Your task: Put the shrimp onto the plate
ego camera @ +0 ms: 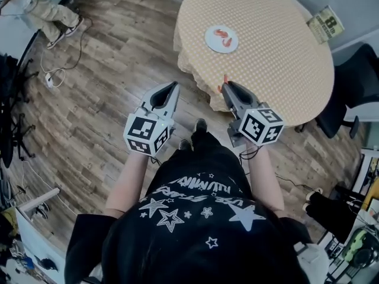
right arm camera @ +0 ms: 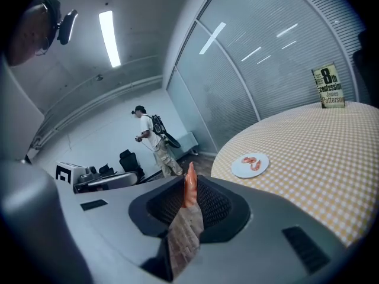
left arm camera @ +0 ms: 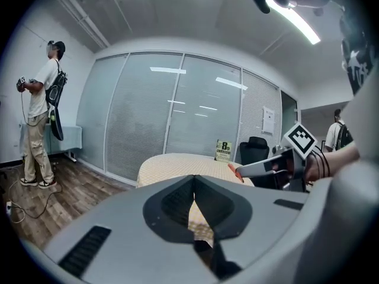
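While both grippers are held out low in front of the black star-printed shirt (ego camera: 195, 218), the nearest ground is taken up by the pair of them. The left gripper (ego camera: 172, 86) is seen with its jaws pressed together and nothing caught between them. It is held over the wooden floor (ego camera: 106, 111), short of the table's edge.

Just to its right, the right gripper (ego camera: 225, 86) is clamped on a shrimp (right arm camera: 190, 187). The orange body is pinched between the jaws and its end sticks up past the tips (only a thin orange sliver is made out in the head view). That gripper's tips are placed at the near rim of the round table (ego camera: 278, 70), where the yellow checked cloth (right arm camera: 331, 152) hangs over the edge.

Further on, a white plate (ego camera: 211, 42) is found on the cloth, well apart from the held shrimp. Orange shrimp pieces (right arm camera: 250, 160) are already laid on it; how many cannot be told. At the far edge of the table a book (ego camera: 325, 23) is stood upright.

Beyond the table a black chair (ego camera: 355, 76) is seen at the right. A person in light clothes (right arm camera: 151, 136) is stood by the far wall, and glass partitions (left arm camera: 177, 117) are seen behind the table.
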Demonstrator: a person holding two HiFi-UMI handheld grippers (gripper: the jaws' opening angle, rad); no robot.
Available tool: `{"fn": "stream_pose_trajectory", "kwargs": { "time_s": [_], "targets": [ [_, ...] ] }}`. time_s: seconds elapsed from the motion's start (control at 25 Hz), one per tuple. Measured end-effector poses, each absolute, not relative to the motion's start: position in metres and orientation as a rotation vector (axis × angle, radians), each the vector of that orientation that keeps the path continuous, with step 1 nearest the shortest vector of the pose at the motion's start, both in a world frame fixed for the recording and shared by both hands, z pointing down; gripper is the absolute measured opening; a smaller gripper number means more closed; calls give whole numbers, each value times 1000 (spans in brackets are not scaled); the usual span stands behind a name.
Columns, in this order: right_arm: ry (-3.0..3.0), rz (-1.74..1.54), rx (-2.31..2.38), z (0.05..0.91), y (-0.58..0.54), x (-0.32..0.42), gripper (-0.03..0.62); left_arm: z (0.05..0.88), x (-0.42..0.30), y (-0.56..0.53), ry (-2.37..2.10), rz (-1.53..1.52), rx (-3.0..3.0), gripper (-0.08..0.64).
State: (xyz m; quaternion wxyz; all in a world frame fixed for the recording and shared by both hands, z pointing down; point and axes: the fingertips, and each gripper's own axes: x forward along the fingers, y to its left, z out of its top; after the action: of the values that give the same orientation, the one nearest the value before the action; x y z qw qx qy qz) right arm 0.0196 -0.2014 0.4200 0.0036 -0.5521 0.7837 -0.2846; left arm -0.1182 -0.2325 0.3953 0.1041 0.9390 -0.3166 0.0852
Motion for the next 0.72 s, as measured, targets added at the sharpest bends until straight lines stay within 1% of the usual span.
{"fn": "stream_pose_trajectory", "kwargs": {
  "time_s": [0.44,0.72],
  "targets": [
    [2442,-912,-1726,432,-274,41,66,399,-101,-291,-947,293,2758,8],
    [2431,-951,-1730,446,-318,61,66,406,-75,-337,-930,337,2748,8]
  ]
}}
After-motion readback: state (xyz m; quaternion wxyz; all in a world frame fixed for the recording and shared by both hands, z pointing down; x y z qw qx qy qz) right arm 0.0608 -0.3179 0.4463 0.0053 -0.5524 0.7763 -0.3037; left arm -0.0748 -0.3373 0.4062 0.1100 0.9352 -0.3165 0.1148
